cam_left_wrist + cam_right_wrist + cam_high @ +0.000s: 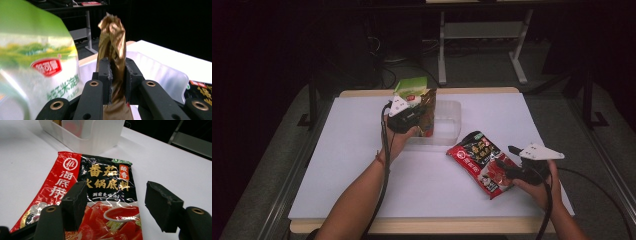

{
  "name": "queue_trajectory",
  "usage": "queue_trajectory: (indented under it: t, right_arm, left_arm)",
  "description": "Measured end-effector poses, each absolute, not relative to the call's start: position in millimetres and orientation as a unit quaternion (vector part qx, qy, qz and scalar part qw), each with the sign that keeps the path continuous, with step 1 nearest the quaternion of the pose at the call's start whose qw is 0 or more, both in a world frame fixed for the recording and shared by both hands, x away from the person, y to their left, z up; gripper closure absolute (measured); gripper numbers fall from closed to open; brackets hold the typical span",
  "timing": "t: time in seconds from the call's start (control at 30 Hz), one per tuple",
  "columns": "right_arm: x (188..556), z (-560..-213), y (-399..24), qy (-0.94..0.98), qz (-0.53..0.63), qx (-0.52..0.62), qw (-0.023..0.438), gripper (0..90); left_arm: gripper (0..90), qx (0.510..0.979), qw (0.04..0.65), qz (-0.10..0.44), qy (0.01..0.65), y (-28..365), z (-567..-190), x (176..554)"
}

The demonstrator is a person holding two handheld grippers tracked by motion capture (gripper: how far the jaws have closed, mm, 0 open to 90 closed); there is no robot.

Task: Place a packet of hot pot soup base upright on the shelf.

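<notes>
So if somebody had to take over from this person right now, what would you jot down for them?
Left claw: jaws on either side of the gold packet, held upright over the clear tub; whether they press on it is unclear.
Right claw: open, jaws astride the red and black soup-base packet lying flat on the white table, not gripping.
Green packet stands at the tub's far side.
Left: lower the gold packet into the tub, then probably the red one.

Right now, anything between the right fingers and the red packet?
Nothing visible. The right gripper has its fingers open directly over the red packet, which lies flat on the white table, apart from the clear bin.
</notes>
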State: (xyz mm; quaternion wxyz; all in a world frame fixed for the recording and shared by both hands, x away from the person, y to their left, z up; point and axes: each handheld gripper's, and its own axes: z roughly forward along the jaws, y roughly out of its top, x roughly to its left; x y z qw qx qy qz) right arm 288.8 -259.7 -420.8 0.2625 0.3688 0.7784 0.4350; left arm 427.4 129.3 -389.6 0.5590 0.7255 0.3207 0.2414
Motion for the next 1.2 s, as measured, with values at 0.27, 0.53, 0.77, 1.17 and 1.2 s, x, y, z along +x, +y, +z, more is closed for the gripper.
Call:
queue_trajectory:
  t: [0.27,0.53,0.77,1.17,1.2]
  right_arm:
    - [290,-422,-261,0.78,0.428,0.374,0.262,33.5]
    - [293,-423,-268,0.782,0.405,0.395,0.26,34.1]
    - [300,-429,-279,0.786,0.375,0.426,0.244,34.3]
    - [310,-440,-296,0.791,0.375,0.456,0.161,30.7]
    - [310,-440,-296,0.79,0.376,0.458,0.157,30.0]
  left_arm:
    - [69.4,0.746,0.551,0.225,0.298,139,-388,420]
    - [56.4,0.748,0.556,0.236,0.275,166,-378,398]
    - [49.5,0.776,0.534,0.235,0.24,186,-381,363]
    - [36.7,0.831,0.478,0.174,0.226,199,-418,317]
    - [35.5,0.835,0.471,0.173,0.226,200,-421,314]
